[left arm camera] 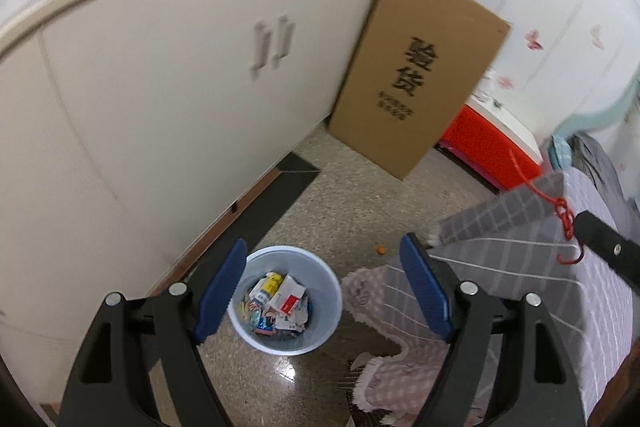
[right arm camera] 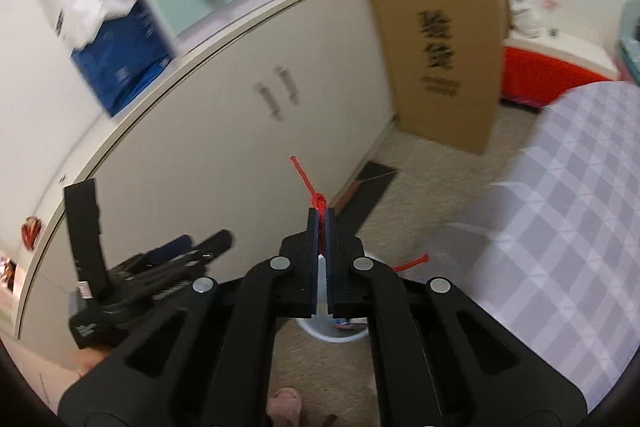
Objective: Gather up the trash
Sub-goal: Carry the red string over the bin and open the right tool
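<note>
A pale blue trash bin (left arm camera: 326, 331) stands on the floor below my left gripper (left arm camera: 326, 293), which is open and empty above it. Wrappers and paper scraps (left arm camera: 278, 301) lie in the bin. My right gripper (right arm camera: 321, 217) is shut on a knotted red plastic string (right arm camera: 318, 201), whose ends stick out above and to the right. In the left wrist view the same red string (left arm camera: 562, 215) hangs from the right gripper's tip (left arm camera: 576, 227) over the bed. A sliver of the bin (right arm camera: 340, 337) shows beneath my right gripper.
A cream cabinet (left arm camera: 160, 87) runs along the left. A tall cardboard box (left arm camera: 416, 71) leans at its end, beside a red container (left arm camera: 488, 147). A grey checked bed (left arm camera: 560, 287) is at right, with a pink mat (left arm camera: 384, 371) on the floor. A small orange scrap (left arm camera: 381, 249) lies near the bed.
</note>
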Motion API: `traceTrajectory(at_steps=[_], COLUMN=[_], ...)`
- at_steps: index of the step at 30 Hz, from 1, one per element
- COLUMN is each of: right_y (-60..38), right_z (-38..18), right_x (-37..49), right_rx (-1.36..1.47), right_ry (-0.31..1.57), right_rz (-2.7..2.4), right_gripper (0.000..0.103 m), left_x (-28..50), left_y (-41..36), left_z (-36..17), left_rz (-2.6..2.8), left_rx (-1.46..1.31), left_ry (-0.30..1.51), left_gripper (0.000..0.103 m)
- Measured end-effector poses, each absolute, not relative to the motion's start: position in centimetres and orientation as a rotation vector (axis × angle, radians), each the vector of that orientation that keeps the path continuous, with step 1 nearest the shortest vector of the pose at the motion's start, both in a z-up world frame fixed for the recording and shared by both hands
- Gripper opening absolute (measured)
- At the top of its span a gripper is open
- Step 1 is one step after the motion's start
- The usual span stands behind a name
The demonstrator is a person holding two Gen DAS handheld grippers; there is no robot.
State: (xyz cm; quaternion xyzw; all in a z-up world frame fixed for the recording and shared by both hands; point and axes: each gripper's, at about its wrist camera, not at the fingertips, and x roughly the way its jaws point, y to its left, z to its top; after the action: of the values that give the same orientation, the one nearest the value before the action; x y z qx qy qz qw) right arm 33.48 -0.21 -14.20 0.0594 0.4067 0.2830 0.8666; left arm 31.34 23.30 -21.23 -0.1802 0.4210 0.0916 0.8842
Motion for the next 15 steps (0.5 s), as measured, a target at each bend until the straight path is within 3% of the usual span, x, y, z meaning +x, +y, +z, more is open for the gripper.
traceTrajectory(at_steps=[8, 15], right_y=[7.3, 9.7], right_z=[-24.6, -36.8], right_x=[35.9, 38.6], right_rx=[0.142, 0.134], right_ry=[1.023, 1.216], right_rz=[0.637, 0.580], right_gripper=[0.003, 0.003], left_x=[31.3, 31.2], left_y=[30.4, 33.6], left_z=[-30.0, -43.6], left_rz=[0.319, 0.457], left_rx=[-0.509, -0.622], left_ry=[0.956, 1.101], left_gripper=[0.079, 0.078])
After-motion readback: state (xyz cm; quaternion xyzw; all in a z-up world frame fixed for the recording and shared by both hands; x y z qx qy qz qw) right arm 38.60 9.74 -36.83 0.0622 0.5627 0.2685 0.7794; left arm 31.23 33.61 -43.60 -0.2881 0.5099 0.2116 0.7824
